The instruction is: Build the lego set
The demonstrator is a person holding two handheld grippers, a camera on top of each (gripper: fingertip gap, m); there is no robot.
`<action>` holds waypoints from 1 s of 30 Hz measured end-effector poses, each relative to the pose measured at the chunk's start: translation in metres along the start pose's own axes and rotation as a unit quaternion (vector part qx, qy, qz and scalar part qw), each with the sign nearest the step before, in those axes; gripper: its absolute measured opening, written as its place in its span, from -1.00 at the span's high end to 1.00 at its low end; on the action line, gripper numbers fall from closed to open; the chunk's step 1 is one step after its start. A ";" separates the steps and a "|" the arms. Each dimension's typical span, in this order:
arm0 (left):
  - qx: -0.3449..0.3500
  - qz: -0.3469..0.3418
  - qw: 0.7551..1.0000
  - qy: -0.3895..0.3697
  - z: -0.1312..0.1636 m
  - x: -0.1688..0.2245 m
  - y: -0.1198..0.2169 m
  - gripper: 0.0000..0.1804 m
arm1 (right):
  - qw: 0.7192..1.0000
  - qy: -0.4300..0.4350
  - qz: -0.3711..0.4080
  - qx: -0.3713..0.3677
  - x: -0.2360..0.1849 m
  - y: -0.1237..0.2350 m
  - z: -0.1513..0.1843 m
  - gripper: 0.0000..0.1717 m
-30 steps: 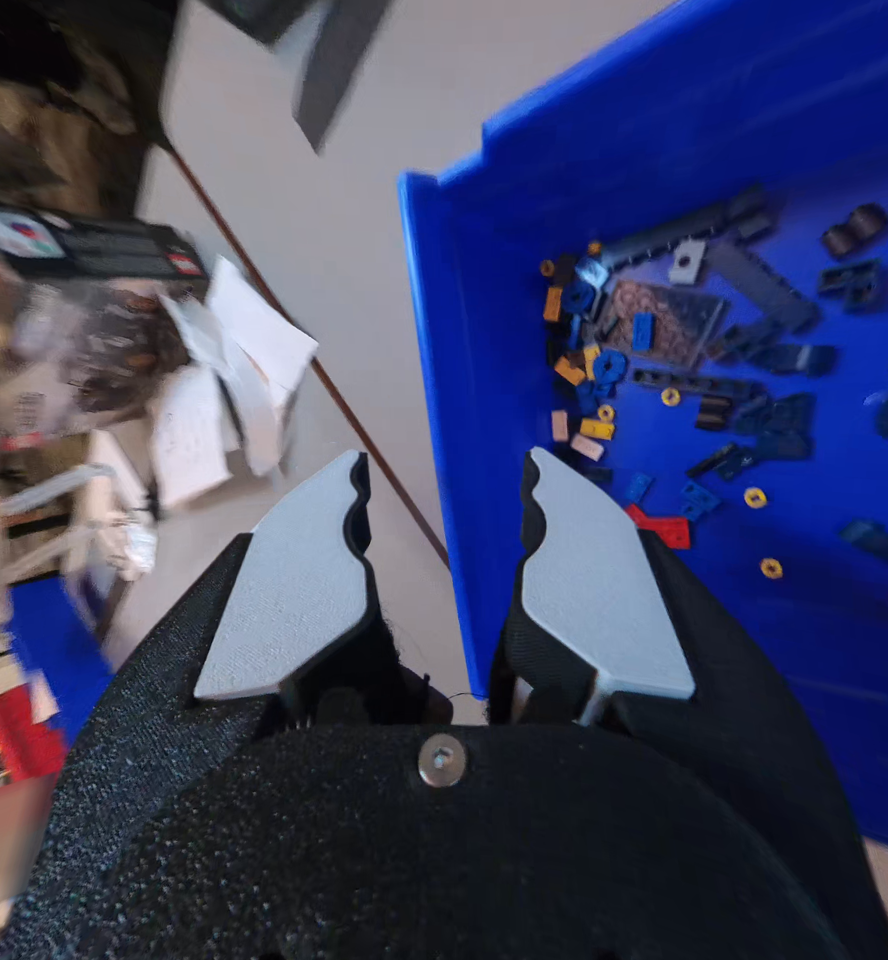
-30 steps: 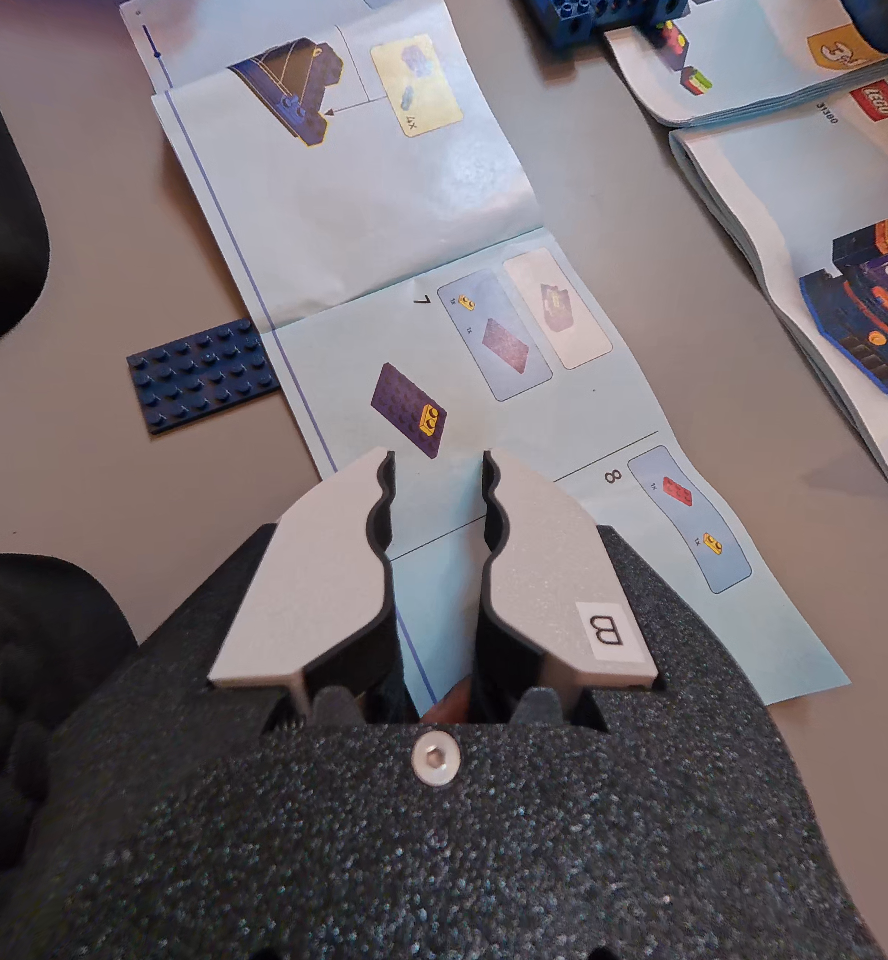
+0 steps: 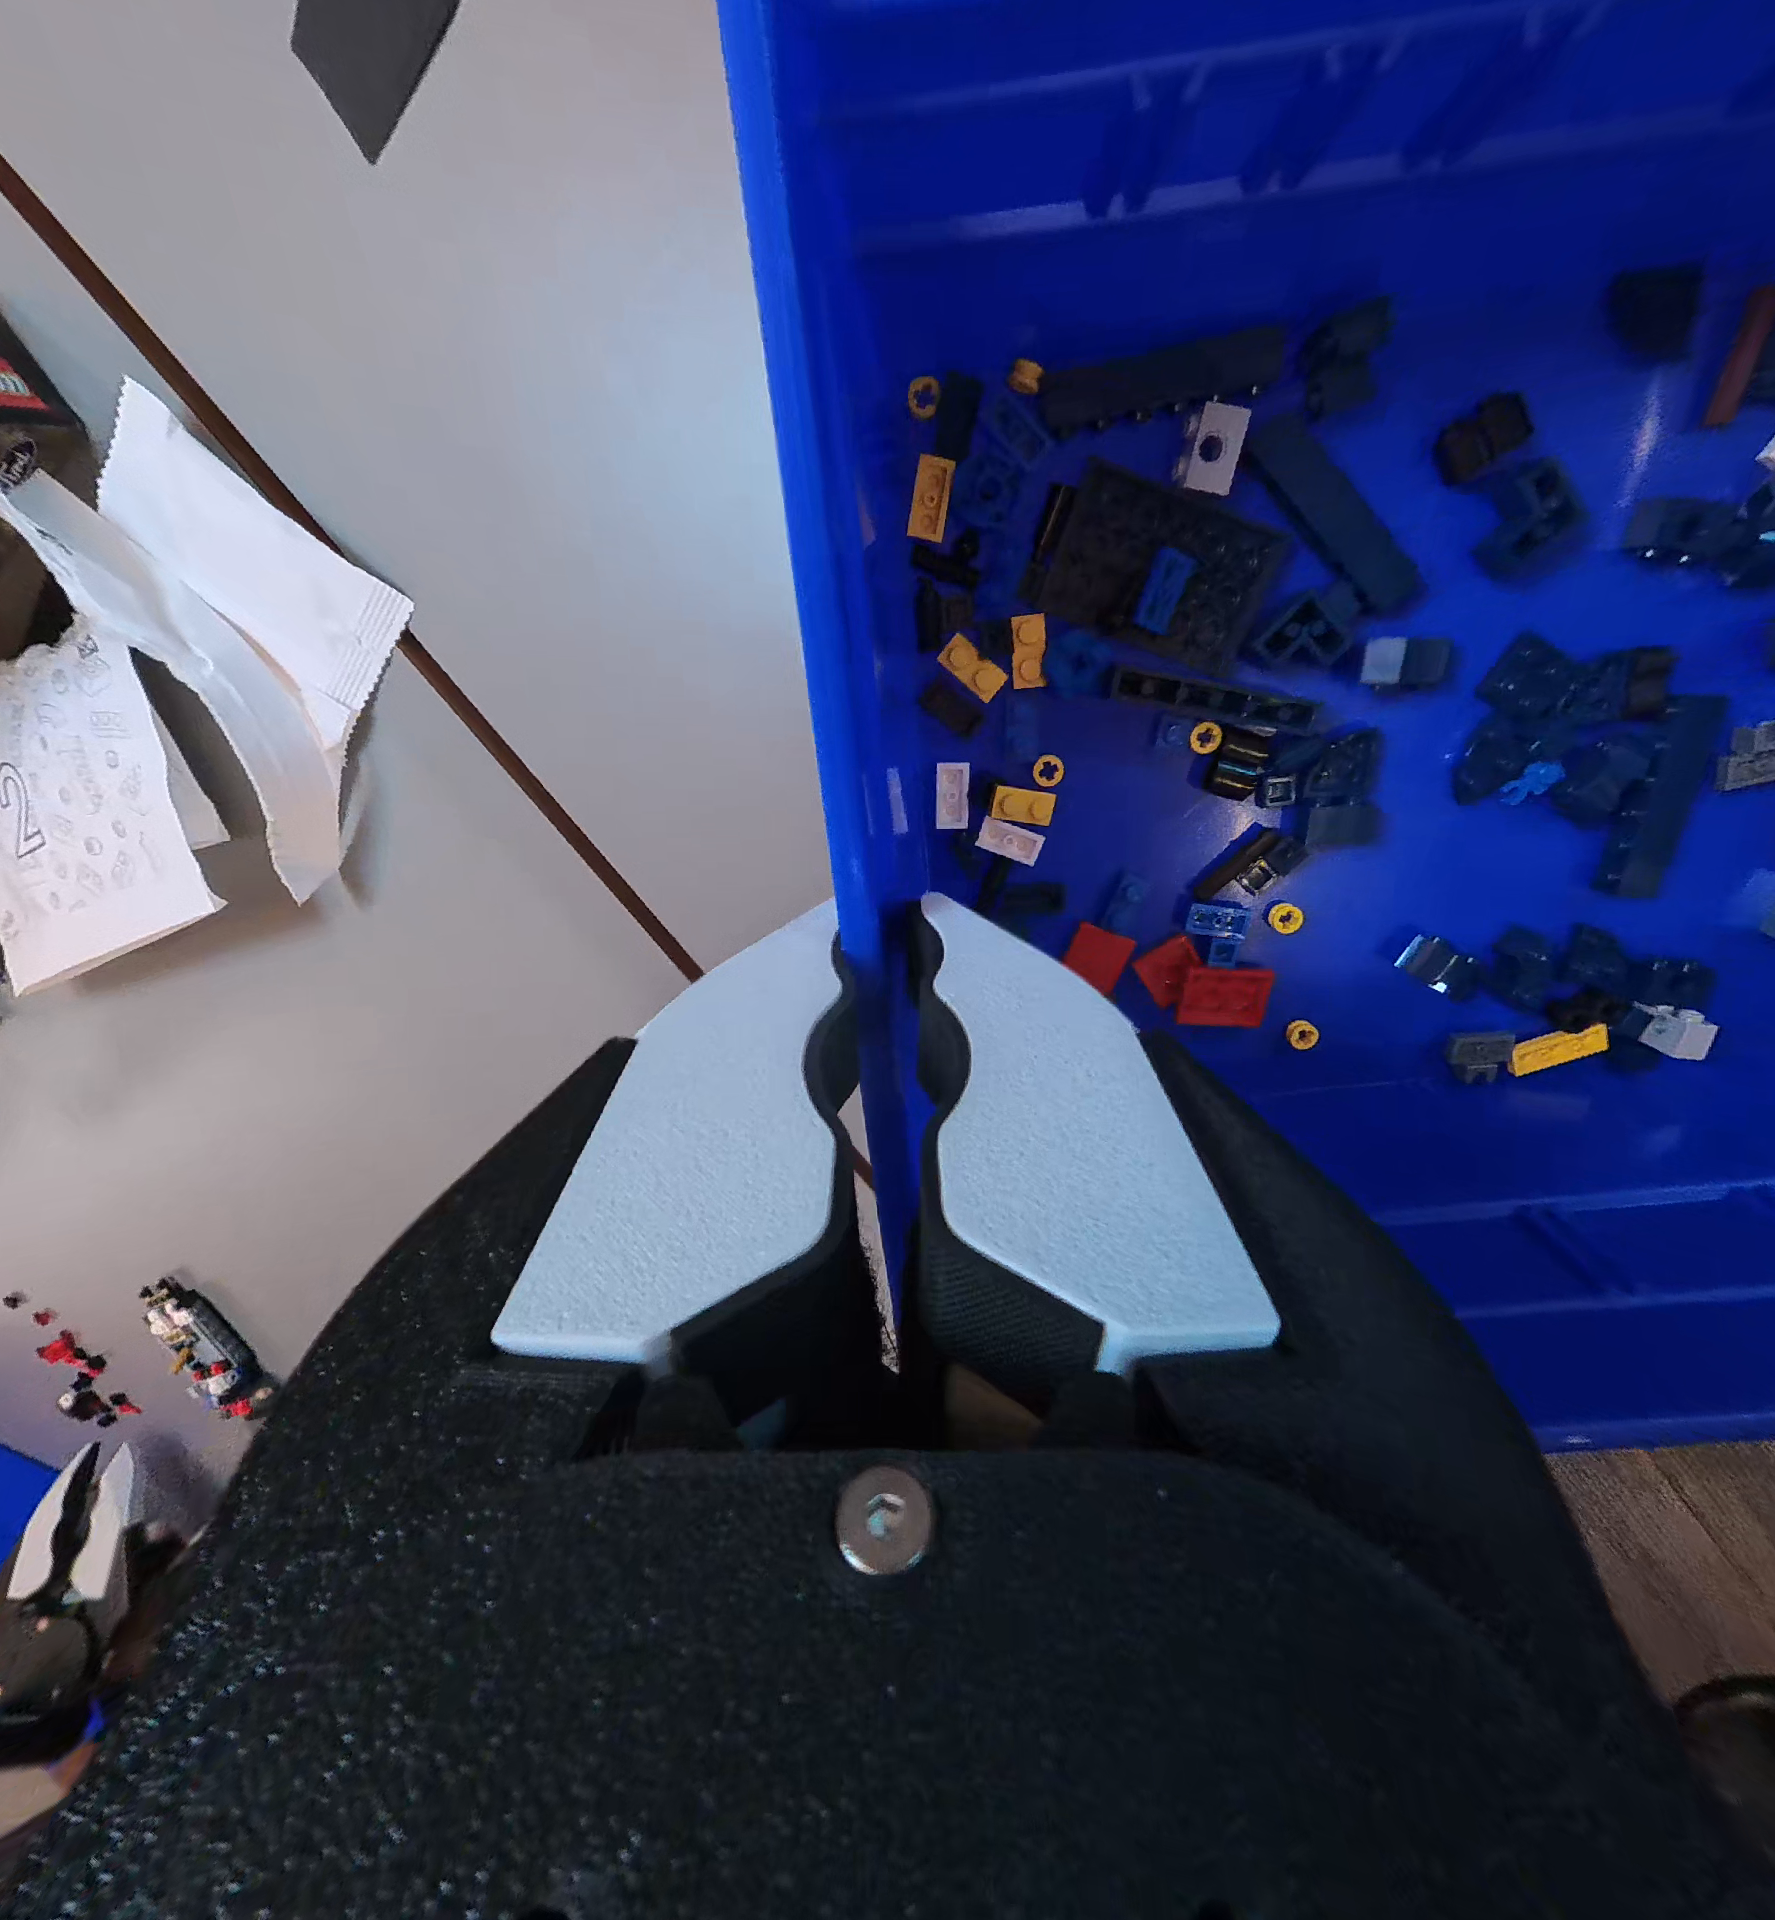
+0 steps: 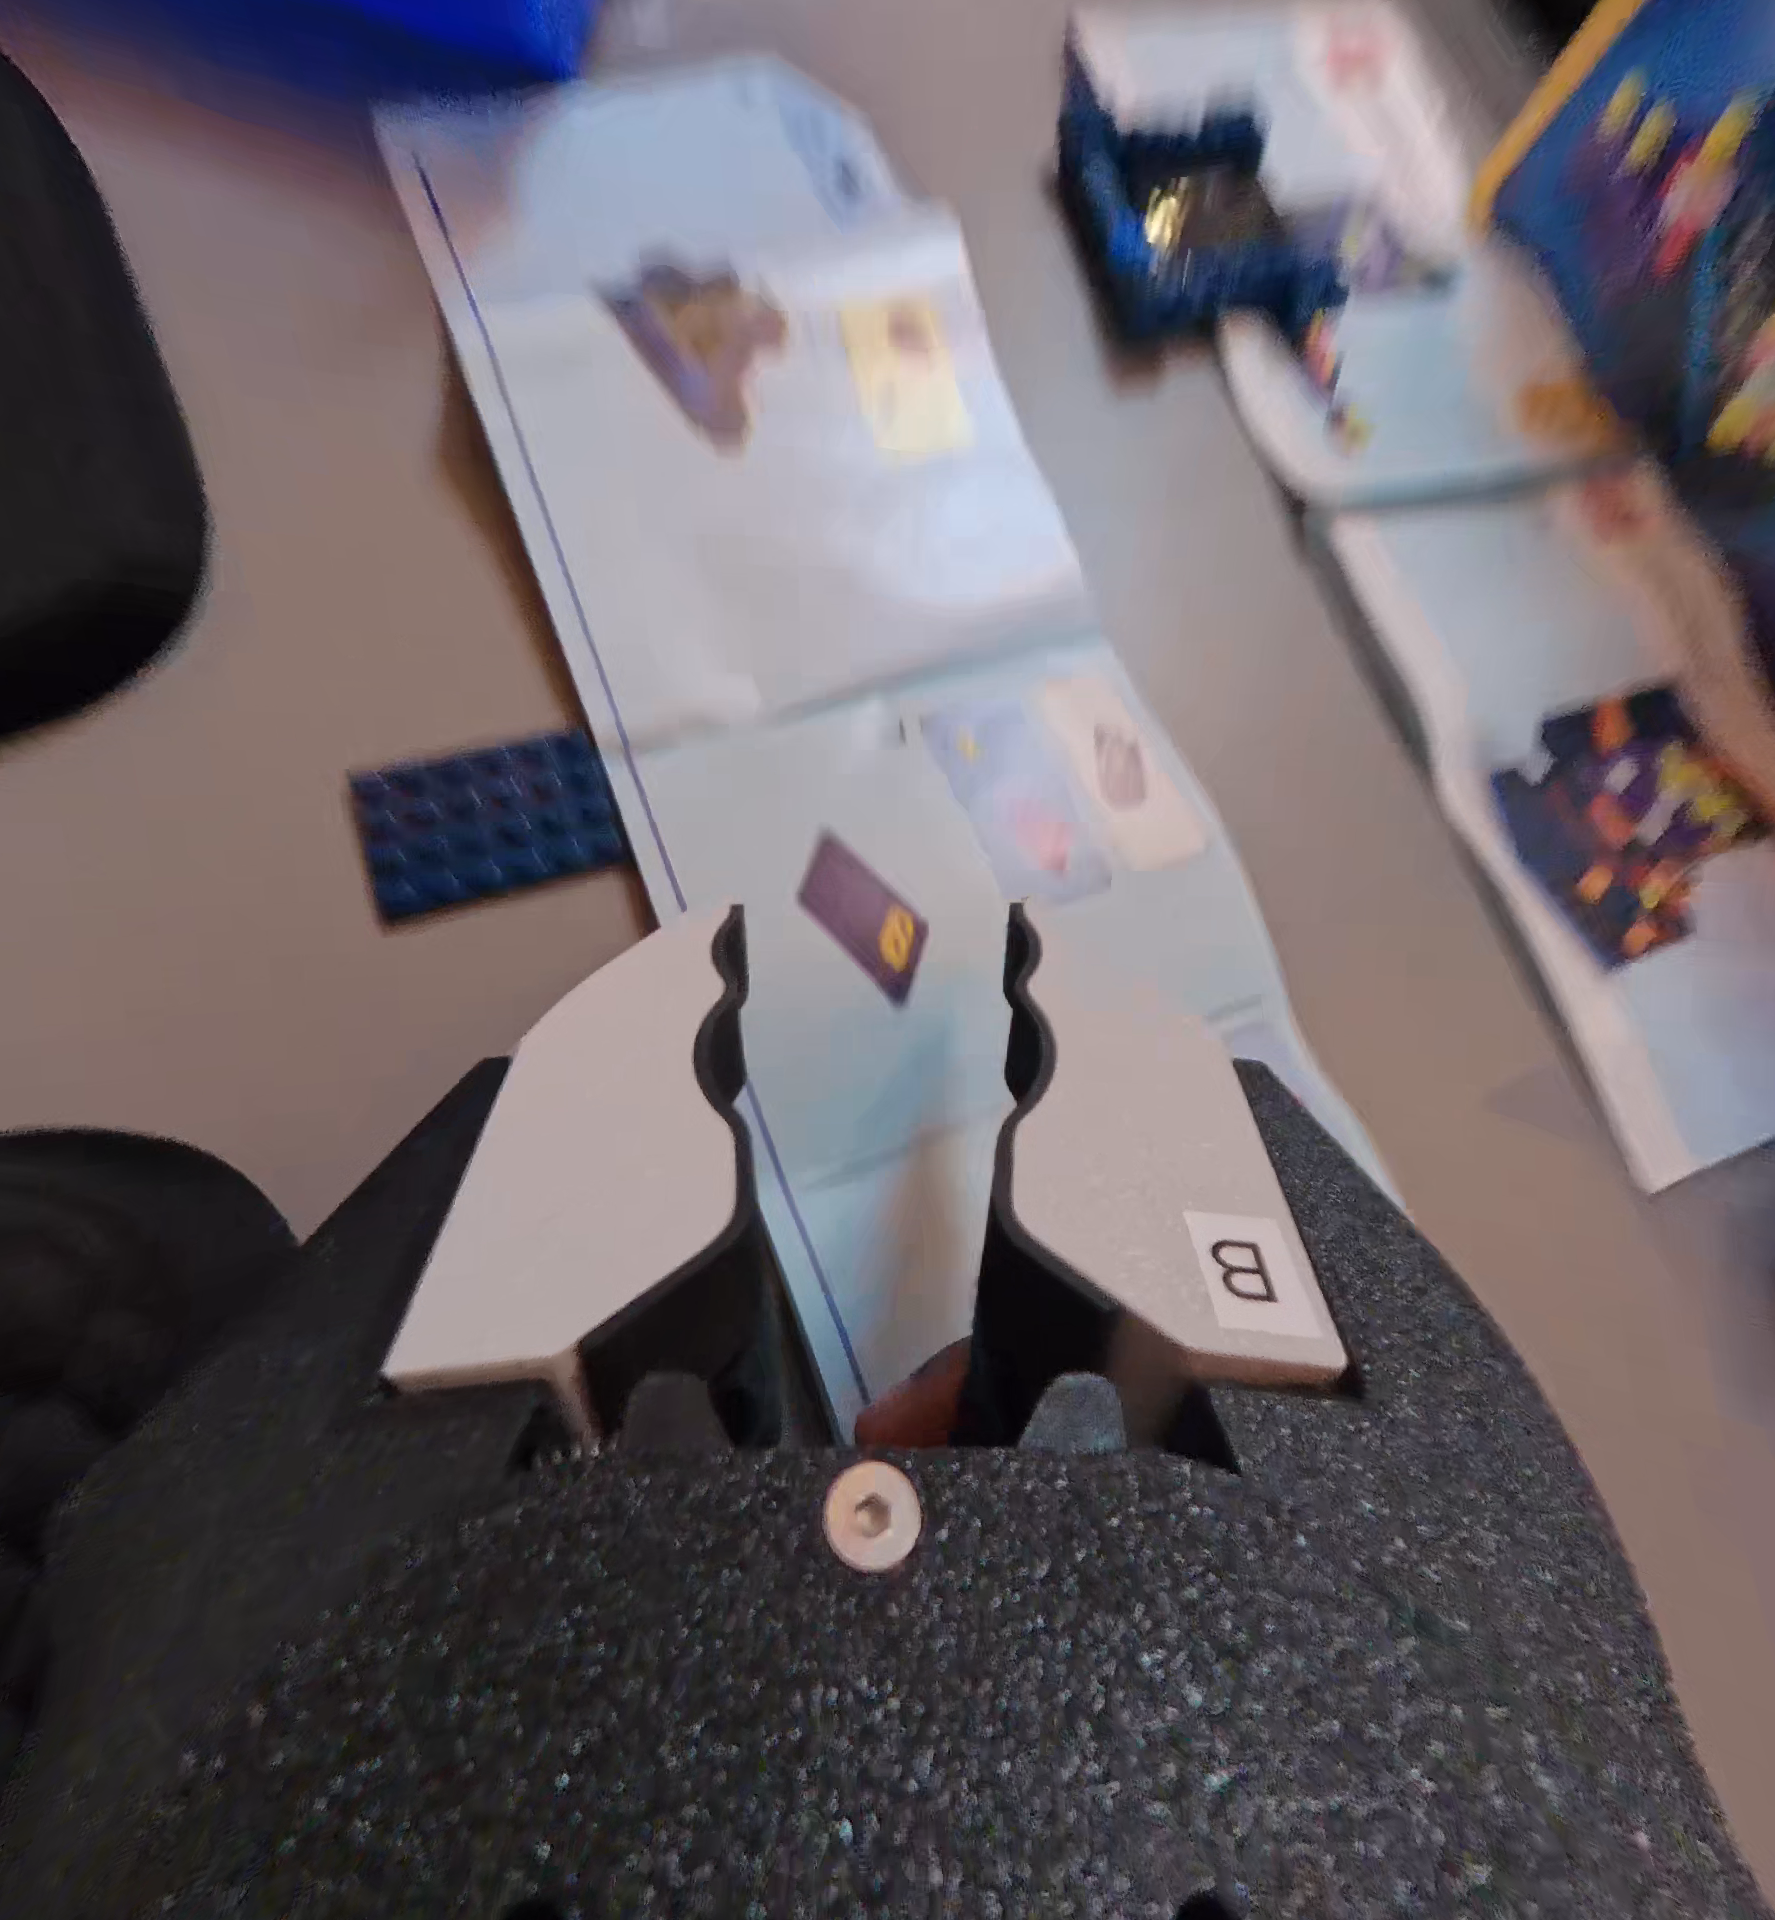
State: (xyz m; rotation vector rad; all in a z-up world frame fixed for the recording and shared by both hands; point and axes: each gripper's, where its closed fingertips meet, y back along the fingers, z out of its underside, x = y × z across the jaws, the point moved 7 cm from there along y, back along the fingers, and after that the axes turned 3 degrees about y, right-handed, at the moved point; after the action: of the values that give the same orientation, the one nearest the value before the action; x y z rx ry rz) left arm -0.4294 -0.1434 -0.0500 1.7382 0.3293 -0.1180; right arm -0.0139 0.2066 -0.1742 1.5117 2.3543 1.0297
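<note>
The left gripper (image 3: 878,940) is clamped on the side wall of a tall blue plastic bin (image 3: 810,520), one grey finger outside the wall and the other inside, both dark pads pressed against the thin plastic. The wall runs straight away from the gripper, so the rim's long axis points up the left wrist view, and the bin's open face is turned toward the camera. Inside the bin, just beyond the inner finger, lie three red flat bricks (image 3: 1215,992). Farther in are yellow plates (image 3: 1018,805), small yellow round pieces and a scatter of dark blue and black bricks (image 3: 1153,540). My judgement is that the hold is on one thin edge only; if the bin tips or the pads slip, the loose bricks could slide or spill.

Outside the bin, to its left, torn white paper bags (image 3: 239,644) lie on the pale grey surface (image 3: 550,416).

The right gripper (image 4: 872,914) stands apart with nothing between its fingers, above an open pale blue instruction booklet (image 4: 758,520). Left of the booklet lies a dark blue studded plate (image 4: 488,821). This view is blurred, so finer detail cannot be told.
</note>
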 end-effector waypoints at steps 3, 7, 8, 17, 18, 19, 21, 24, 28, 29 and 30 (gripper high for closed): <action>-0.011 -0.007 1.000 0.005 0.000 -0.002 -0.007 0.93 | 0.999 0.044 0.020 -0.021 -0.012 0.009 -0.036 0.42; -0.006 -0.016 1.000 0.004 -0.005 0.002 -0.009 0.92 | 0.989 0.109 0.053 -0.081 -0.022 0.004 -0.064 0.34; -0.005 -0.016 1.000 0.004 -0.006 0.003 -0.008 0.92 | 0.991 0.108 0.045 -0.072 -0.026 0.001 -0.069 0.34; -0.019 -0.047 0.998 0.027 -0.005 0.008 -0.002 0.91 | 0.992 0.112 0.053 -0.030 -0.040 -0.014 -0.074 0.30; -0.021 -0.055 0.998 0.030 -0.006 0.010 0.001 0.90 | 0.991 0.116 0.059 -0.027 -0.040 -0.014 -0.074 0.30; -0.020 -0.064 0.997 0.034 -0.006 0.013 0.005 0.90 | 0.991 0.116 0.062 -0.024 -0.039 -0.015 -0.073 0.30; -0.014 -0.080 0.996 0.032 -0.008 0.018 0.012 0.90 | 0.993 0.105 0.057 -0.024 -0.038 -0.017 -0.070 0.30; -0.011 -0.086 0.996 0.031 -0.008 0.021 0.015 0.91 | 0.994 0.098 0.050 -0.029 -0.036 -0.021 -0.067 0.28; 0.009 -0.070 0.997 0.037 -0.008 0.019 0.006 0.90 | 0.994 0.095 0.043 -0.029 -0.036 -0.023 -0.065 0.27; -0.011 -0.079 0.996 0.040 -0.007 0.019 0.004 0.90 | 0.994 0.095 0.043 -0.029 -0.036 -0.023 -0.065 0.27; -0.015 -0.097 0.995 0.022 -0.007 0.023 0.006 0.89 | 0.994 0.094 0.043 -0.029 -0.035 -0.023 -0.065 0.27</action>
State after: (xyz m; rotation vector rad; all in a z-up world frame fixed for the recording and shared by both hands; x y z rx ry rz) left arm -0.4068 -0.1335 -0.0493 1.6790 0.5291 -0.2140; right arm -0.0454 0.1409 -0.1479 1.5721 2.3748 1.3026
